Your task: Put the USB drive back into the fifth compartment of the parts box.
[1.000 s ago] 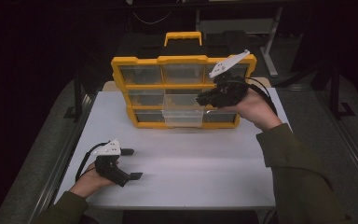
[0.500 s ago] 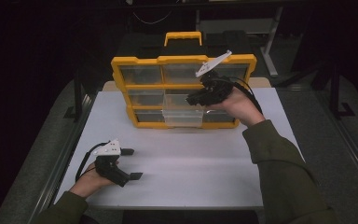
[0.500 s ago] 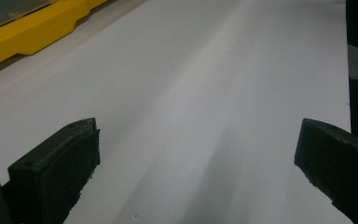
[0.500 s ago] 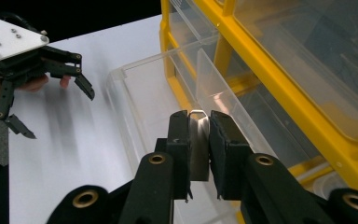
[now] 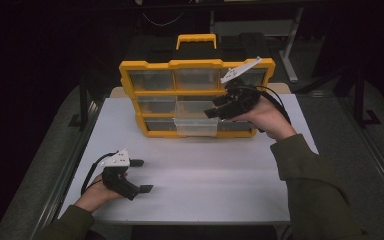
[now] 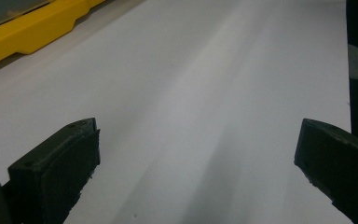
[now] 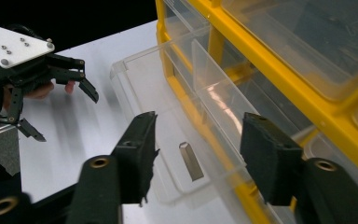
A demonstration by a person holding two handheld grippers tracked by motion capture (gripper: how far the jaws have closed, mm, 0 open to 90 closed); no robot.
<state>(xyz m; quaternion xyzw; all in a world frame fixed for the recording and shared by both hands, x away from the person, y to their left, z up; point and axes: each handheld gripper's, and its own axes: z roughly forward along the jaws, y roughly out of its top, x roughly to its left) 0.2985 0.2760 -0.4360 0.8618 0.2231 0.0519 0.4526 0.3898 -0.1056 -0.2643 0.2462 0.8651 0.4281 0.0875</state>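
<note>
A yellow organizer [image 5: 196,64] with clear drawers stands upright at the back of the white table [image 5: 240,170]. Its bottom middle drawer [image 5: 196,126] is pulled out. In the right gripper view this clear drawer [image 7: 135,84] holds a small metal piece [image 7: 191,161]. My right gripper [image 5: 215,107] hovers open in front of the organizer's right half, just above the drawer; the right gripper [image 7: 200,140] has nothing between its jaws. My left gripper [image 5: 141,175] rests open on the table at the near left, apart from the organizer. It also appears as the left gripper [image 7: 63,112] and the left gripper [image 6: 196,154], with only table between the jaws.
The organizer's yellow base [image 6: 23,32] lies at the far left of the left gripper view. Bare white table spreads between the two hands. Dark floor and a metal frame [image 5: 290,55] lie beyond the table's back and sides.
My right gripper has shifted a little left and down across the organizer's front, towards the pulled-out drawer. The left gripper has stayed where it was.
</note>
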